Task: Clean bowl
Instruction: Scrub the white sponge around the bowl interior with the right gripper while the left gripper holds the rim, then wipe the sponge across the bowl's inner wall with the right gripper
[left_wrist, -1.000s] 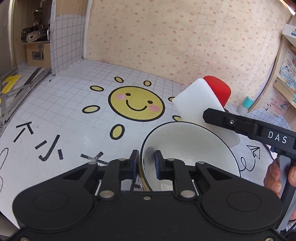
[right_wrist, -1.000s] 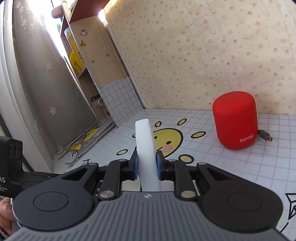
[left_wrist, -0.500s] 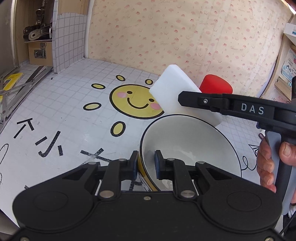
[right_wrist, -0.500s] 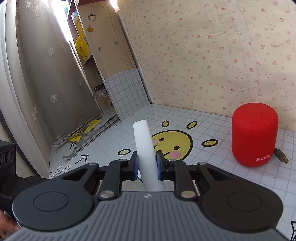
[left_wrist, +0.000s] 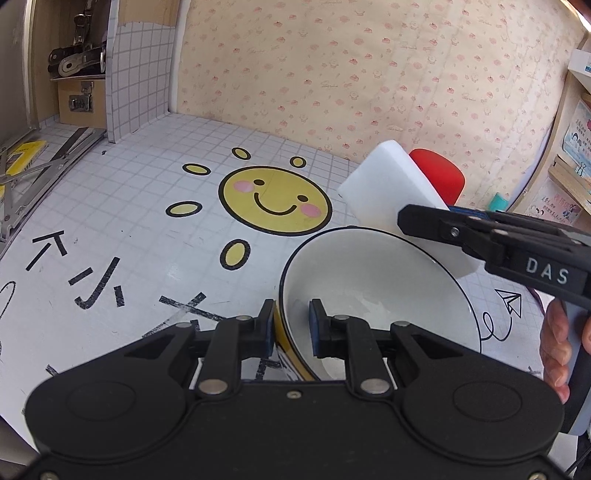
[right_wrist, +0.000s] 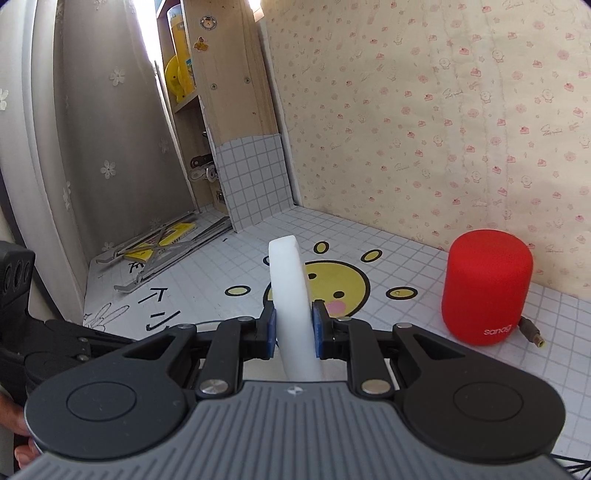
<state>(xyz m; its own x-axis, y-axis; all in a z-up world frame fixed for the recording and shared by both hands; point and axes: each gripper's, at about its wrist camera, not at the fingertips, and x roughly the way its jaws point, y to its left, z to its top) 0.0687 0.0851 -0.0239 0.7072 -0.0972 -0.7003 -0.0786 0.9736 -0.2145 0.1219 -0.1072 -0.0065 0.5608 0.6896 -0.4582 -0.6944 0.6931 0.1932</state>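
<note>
We have left gripper (left_wrist: 291, 328) clamped on bowl (left_wrist: 373, 291) rim lower centre, right gripper (right_wrist: 293, 332) pinching white sponge (right_wrist: 290, 295) mid-frame

Red cylindrical speaker (right_wrist: 487, 286) upright on the gridded desk (left_wrist: 155, 192), cable plugged at its base. Sun-face drawing (left_wrist: 275, 200) mid-desk. Folded metal stand (right_wrist: 162, 247) lying near the curtain (right_wrist: 110, 129).

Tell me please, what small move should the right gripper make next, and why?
Probably lower the sponge into the bowl to start wiping. The right gripper is shut on the sponge, which hangs above the bowl's far rim, not touching the inside. The left gripper clamps the near rim, tilting the bowl.
</note>
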